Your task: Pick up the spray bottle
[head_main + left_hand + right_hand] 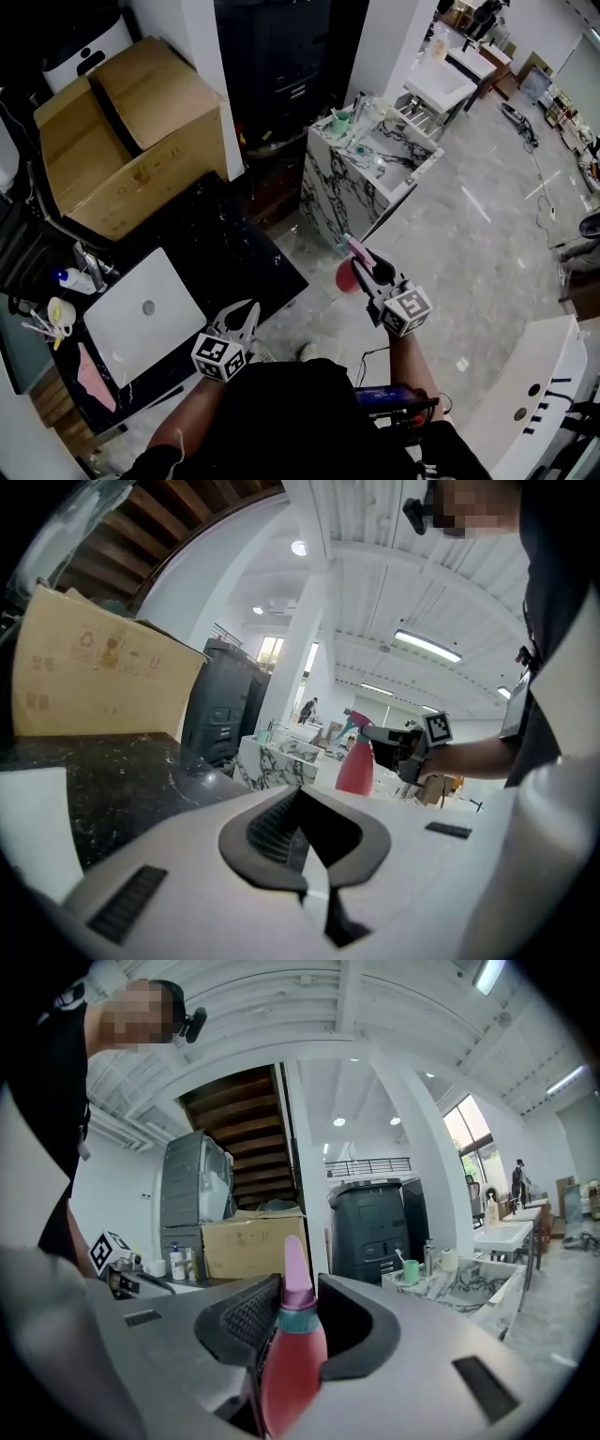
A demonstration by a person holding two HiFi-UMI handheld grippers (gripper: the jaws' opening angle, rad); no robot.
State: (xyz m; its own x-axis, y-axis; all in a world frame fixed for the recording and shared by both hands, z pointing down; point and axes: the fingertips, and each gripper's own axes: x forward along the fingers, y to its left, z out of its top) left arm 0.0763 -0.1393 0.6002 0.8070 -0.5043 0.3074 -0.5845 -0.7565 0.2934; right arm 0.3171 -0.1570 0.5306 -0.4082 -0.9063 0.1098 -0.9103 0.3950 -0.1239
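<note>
Wide marble floor [469, 253] past black counter [234, 253] edge, right tool [361, 257] clamping spray bottle [292, 1363], left tool [242, 314] parted, empty

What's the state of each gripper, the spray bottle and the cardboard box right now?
right gripper: shut on the spray bottle.
spray bottle: clamped near its top, upright, in the air.
left gripper: open, nothing between its jaws.
cardboard box: top flaps folded down, dark gap between them.
</note>
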